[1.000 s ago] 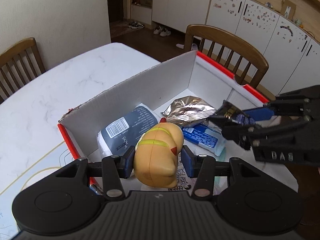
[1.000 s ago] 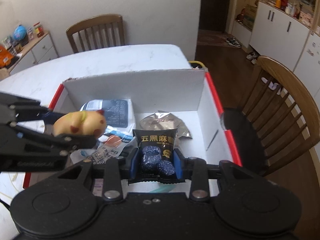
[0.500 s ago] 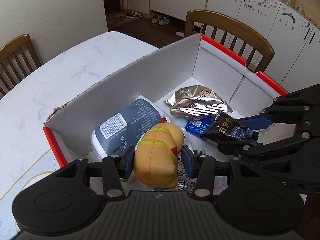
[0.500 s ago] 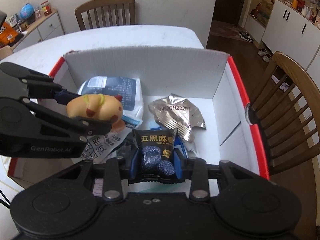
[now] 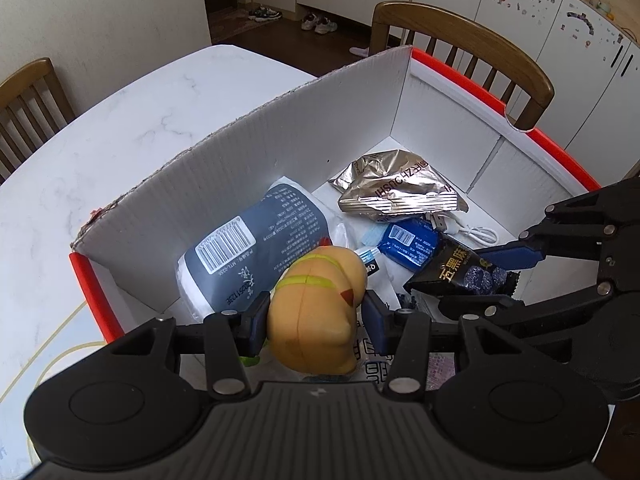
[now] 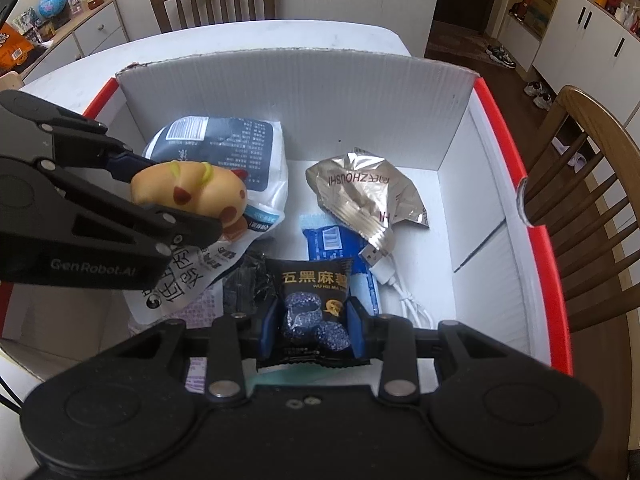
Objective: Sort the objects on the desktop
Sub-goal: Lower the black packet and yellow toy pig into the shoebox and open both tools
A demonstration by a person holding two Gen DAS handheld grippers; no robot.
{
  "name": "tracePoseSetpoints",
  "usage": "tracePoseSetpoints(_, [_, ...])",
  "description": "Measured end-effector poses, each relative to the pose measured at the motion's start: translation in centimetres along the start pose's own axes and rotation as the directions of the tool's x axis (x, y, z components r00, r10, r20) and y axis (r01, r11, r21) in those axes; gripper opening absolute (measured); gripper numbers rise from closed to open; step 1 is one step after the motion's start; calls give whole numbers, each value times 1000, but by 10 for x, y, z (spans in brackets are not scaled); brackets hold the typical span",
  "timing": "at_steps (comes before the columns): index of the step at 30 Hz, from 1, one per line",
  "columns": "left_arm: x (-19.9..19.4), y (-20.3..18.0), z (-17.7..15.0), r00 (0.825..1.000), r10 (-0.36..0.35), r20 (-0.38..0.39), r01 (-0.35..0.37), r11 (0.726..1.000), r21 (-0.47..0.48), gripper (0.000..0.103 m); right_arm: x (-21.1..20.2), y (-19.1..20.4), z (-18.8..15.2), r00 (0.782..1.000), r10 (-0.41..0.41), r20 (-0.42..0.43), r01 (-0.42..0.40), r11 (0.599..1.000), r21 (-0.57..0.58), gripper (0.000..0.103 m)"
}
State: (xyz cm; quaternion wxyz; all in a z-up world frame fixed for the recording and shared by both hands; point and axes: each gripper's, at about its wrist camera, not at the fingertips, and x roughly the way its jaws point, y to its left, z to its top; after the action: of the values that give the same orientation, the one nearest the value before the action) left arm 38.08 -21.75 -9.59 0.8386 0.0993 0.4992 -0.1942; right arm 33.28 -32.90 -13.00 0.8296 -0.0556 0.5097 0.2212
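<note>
Two pairs of hand-held tongs hang over an open cardboard box (image 5: 256, 168) with a red rim, which stands on a white marbled counter (image 5: 120, 132). The left tongs (image 5: 314, 314) are clenched on a yellow toy (image 5: 316, 308) with green stripes and red spots, its body wedged between the blue pads above the near left part of the box. The right tongs (image 6: 312, 330) grip a black snack packet (image 6: 314, 308) printed with gold characters, held upright between the pads over the near middle of the box; from the left wrist view the same packet shows at the right, pinched between the other tool's black fingers.

Inside the box, a dark blue and white pouch (image 6: 228, 152) with a barcode leans toward the far left wall. A crumpled silver foil bag (image 6: 360, 192) lies near the middle, toward the far wall. A blue wrapper (image 6: 332, 244) lies just in front of the foil bag, with a white cable (image 6: 400, 284) and its plug beside it. A white bag with large black characters (image 6: 188, 276) lies under the left tongs.

Wooden chairs (image 5: 472, 52) stand around the counter, and white cupboards (image 5: 560, 20) line the wall behind.
</note>
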Motion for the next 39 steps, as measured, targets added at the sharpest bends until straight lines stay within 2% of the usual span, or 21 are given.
tracePoseSetpoints(9, [5, 2, 2, 1000, -12, -17, 12, 1000, -9, 48, 12, -5, -4, 1000, 5, -13, -5, 1000, 10, 37])
tracePoseSetpoints(13, [4, 3, 2, 1000, -19, -15, 19, 1000, -7, 50, 13, -6, -3, 1000, 15, -11, -15, 1000, 10, 45])
tracePoseSetpoints(14, [4, 2, 2, 1000, -18, -16, 18, 1000, -3, 52, 12, -6, -3, 1000, 18, -9, -18, 1000, 10, 50])
tracePoseSetpoints(20, [0, -5, 2, 1000, -12, -6, 12, 1000, 29, 73, 7, -7, -4, 1000, 21, 0, -21, 1000, 3, 56])
tracePoseSetpoints(23, [-3, -6, 3, 1000, -8, 3, 8, 1000, 26, 74, 2, -8, -5, 1000, 22, 10, -22, 1000, 8, 63])
tracePoseSetpoints(39, [-41, -3, -2, 997, 7, 77, -6, 1000, -7, 77, -41, -12, -9, 994, 58, 92, -58, 998, 2, 64])
